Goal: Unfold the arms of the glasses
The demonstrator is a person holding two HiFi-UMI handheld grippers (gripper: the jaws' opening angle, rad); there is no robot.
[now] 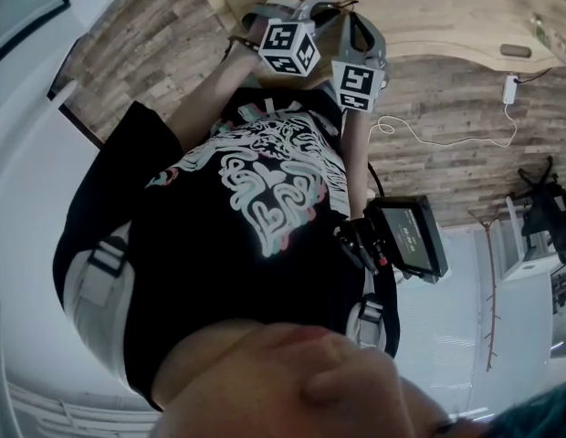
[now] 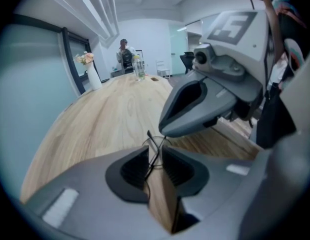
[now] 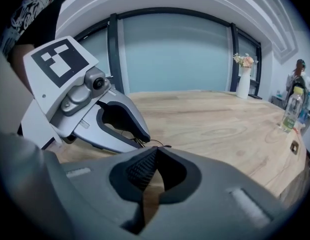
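The glasses (image 2: 154, 143) are a thin dark wire frame, pinched between the pads of my left gripper (image 2: 155, 157) just above the wooden table (image 2: 105, 119). In the left gripper view my right gripper (image 2: 205, 104) comes in from the upper right, its tip almost touching the wire. In the right gripper view the glasses (image 3: 157, 144) show as fine loops at the tip of my left gripper (image 3: 143, 134). My right gripper (image 3: 156, 150) is shut right beside them, with nothing visible between its pads. The head view shows both marker cubes at the table edge.
A white vase of flowers (image 3: 244, 81) and a clear bottle (image 3: 292, 109) stand far down the table. A person (image 2: 125, 56) is at its far end. A dark monitor (image 1: 411, 235) hangs at the wearer's hip. A white cable (image 1: 447, 140) lies on the plank floor.
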